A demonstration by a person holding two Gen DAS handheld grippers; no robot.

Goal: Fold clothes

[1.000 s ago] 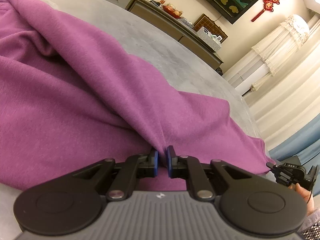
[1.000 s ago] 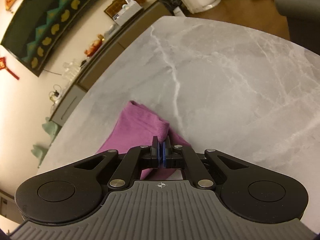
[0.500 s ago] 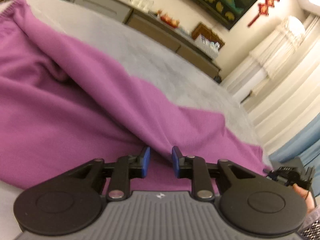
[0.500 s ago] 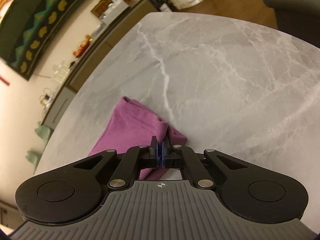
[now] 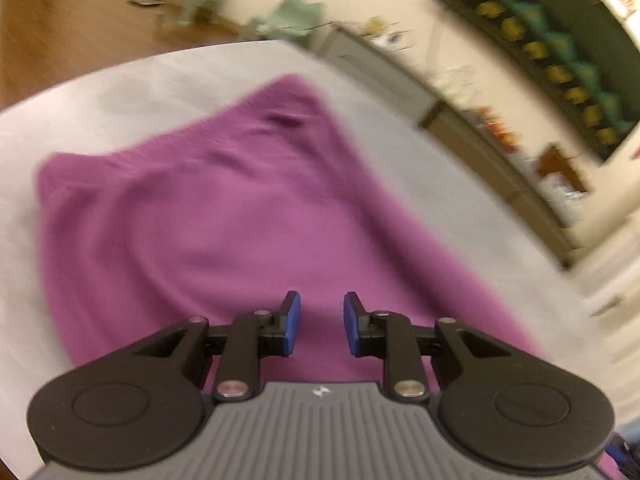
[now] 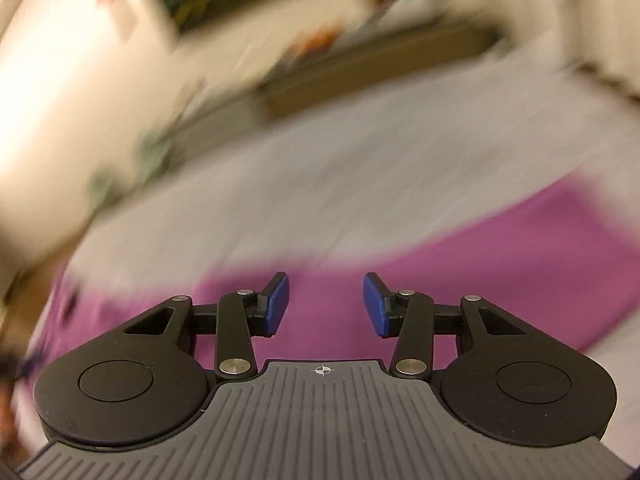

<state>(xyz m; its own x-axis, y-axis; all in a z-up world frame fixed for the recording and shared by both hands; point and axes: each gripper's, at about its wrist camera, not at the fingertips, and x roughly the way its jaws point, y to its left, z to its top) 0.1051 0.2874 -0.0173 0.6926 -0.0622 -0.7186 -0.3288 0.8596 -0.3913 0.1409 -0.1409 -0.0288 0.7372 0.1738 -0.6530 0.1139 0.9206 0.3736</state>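
A purple garment (image 5: 224,216) lies spread on the pale grey marble table (image 5: 100,84), with a few soft creases near its far end. My left gripper (image 5: 321,322) hovers over the near part of the cloth, open, nothing between its blue pads. In the right wrist view, which is heavily blurred by motion, the same purple garment (image 6: 500,272) stretches across below my right gripper (image 6: 325,305). That gripper is open wide and holds nothing.
A long low sideboard (image 5: 472,136) with small items on top runs along the wall beyond the table. Two pale green chairs (image 5: 296,14) stand on the wooden floor (image 5: 60,28) at the far left. A dark patterned wall panel (image 5: 560,40) hangs above the sideboard.
Both grippers have let go of the purple cloth and opened. Each has swung quickly to a new angle over the garment, which now lies flatter on the table.
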